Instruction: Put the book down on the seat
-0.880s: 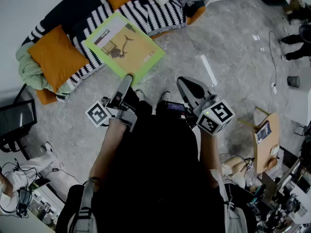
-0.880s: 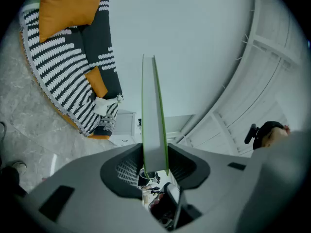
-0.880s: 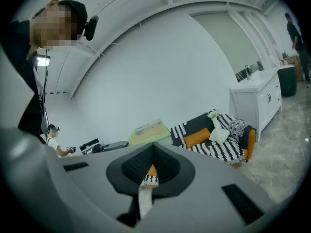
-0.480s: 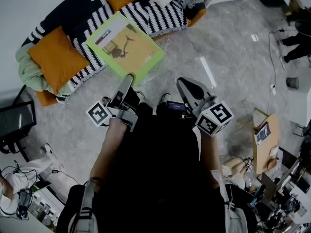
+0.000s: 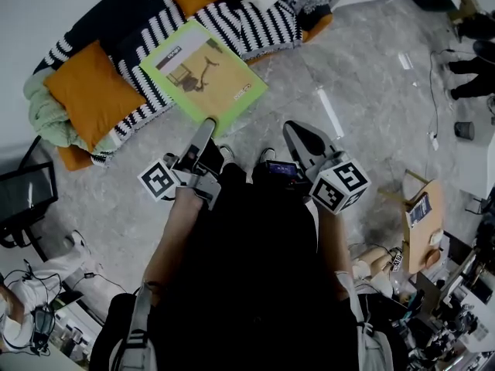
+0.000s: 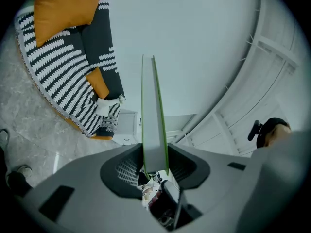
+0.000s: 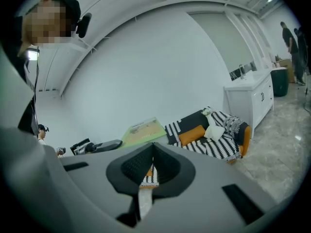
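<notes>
**Book** [image 5: 203,74]: green-bordered, cover up. We find it held level in the air by its near corner, in front of the person. In the head view its far part lies over the near edge of the seat [image 5: 255,23] and its near part over the grey floor [image 5: 371,91]. It rests on nothing.

**Left gripper** [image 5: 207,124]: jaws clenched on the book's near corner.

**Right gripper** [image 5: 298,132]: jaws pressed together on nothing, off to the book's right and apart from it.

**Change noted:** very little. Against the pictures of a moment ago, we log the book a shade further right and toward the seat. The grip is the same and the right gripper is where it was. We judge the carry slow or paused, with the setting-down not yet begun. The book has still to travel on over the striped cover, clear of the orange cushion [image 5: 89,95], before any release.

**Views compared:**
- The head view alone gives us the cover and the lie of the seat, but not the pinch itself.
- The left gripper view supplies the pinch. The book appears edge-on, a thin pale slab with green rims, running straight out from between the pads, which press on both its faces.
- The right gripper view alone shows the book from the side. It hangs flat to one side of the seat and touches none of it, with a white cabinet [image 7: 248,101] beyond.
</notes>
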`<move>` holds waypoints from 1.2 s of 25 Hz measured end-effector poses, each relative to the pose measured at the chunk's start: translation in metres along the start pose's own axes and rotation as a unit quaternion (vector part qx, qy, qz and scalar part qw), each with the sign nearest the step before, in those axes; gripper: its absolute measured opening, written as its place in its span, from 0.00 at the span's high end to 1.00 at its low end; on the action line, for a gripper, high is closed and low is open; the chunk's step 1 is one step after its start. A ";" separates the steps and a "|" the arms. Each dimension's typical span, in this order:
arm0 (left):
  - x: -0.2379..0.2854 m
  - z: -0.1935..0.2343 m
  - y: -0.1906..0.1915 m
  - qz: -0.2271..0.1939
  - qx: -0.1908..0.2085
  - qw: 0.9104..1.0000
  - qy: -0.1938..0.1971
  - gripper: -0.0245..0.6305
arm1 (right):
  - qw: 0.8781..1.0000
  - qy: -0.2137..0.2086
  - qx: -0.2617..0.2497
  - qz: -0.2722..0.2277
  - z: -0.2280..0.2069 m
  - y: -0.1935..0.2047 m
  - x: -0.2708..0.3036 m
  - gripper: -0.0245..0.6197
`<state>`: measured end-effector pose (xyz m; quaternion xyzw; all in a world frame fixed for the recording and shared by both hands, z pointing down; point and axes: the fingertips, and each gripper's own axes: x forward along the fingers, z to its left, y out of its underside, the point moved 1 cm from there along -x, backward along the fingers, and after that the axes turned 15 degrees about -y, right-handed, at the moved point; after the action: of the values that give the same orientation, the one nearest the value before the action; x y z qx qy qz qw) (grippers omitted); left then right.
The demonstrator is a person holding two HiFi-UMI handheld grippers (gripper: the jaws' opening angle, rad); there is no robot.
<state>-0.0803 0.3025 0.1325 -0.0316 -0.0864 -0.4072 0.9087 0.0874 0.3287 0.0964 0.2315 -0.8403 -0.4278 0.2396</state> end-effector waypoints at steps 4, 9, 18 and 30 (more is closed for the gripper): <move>-0.004 0.009 -0.023 0.012 0.003 1.000 -0.005 0.72 | 1.000 0.014 -0.001 0.003 0.005 0.003 0.025 0.94; 0.013 0.001 -0.034 0.026 0.013 1.000 0.001 0.72 | 1.000 0.027 0.002 0.006 -0.001 -0.007 0.041 0.94; 0.025 -0.006 -0.035 0.026 0.005 1.000 0.001 0.72 | 1.000 0.018 0.009 0.013 -0.013 -0.018 0.049 0.94; 0.050 -0.008 -0.051 -0.001 0.004 1.000 0.007 0.72 | 1.000 -0.001 -0.008 0.020 -0.047 -0.033 0.071 0.94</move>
<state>-0.0843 0.2309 0.1334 -0.0253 -0.0814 -0.4079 0.9090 0.0666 0.2402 0.1082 0.2122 -0.8415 -0.4301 0.2487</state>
